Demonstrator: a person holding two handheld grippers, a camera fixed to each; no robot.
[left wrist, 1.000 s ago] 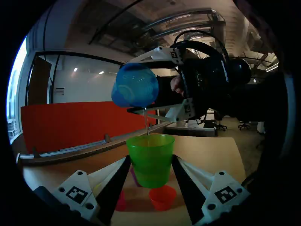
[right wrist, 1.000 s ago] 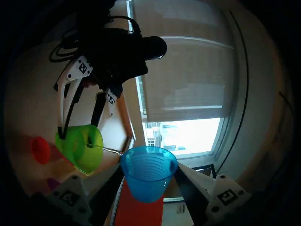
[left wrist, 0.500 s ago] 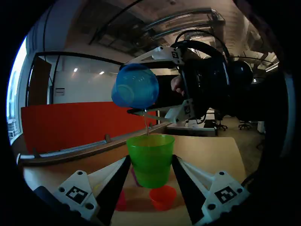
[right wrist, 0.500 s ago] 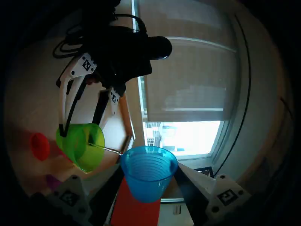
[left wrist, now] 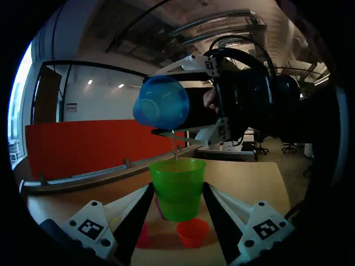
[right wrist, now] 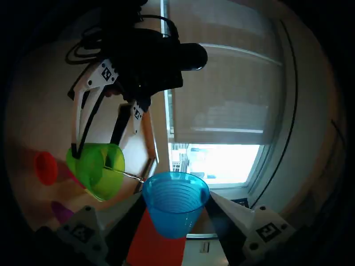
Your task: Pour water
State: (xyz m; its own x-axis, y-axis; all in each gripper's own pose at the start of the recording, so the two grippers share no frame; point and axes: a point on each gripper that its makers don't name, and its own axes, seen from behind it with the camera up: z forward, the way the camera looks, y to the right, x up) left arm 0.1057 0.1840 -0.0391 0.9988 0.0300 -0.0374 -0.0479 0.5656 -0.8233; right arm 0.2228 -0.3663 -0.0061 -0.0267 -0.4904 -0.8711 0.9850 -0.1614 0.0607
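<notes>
In the left gripper view my left gripper (left wrist: 177, 197) is shut on an upright green cup (left wrist: 177, 188) held above the table. Over it the right gripper (left wrist: 166, 103) tips a blue cup (left wrist: 160, 102) on its side, and a thin stream of water (left wrist: 174, 148) runs from its rim into the green cup. In the right gripper view my right gripper (right wrist: 175, 212) is shut on the blue cup (right wrist: 175, 207). The water thread (right wrist: 126, 174) crosses to the green cup (right wrist: 95, 170), gripped by the left gripper (right wrist: 86, 153), with a hand behind it.
A small orange cup (left wrist: 192, 232) and a pink cup (left wrist: 143, 237) stand on the wooden table (left wrist: 248, 179) below the green cup. A red partition (left wrist: 88, 144) runs behind the table. The right gripper view has the orange cup (right wrist: 45, 167), a purple object (right wrist: 60, 212) and a bright window (right wrist: 213, 162).
The blue cup has tipped a little further and shifted slightly right while the stream keeps running. The green cup has stayed still.
</notes>
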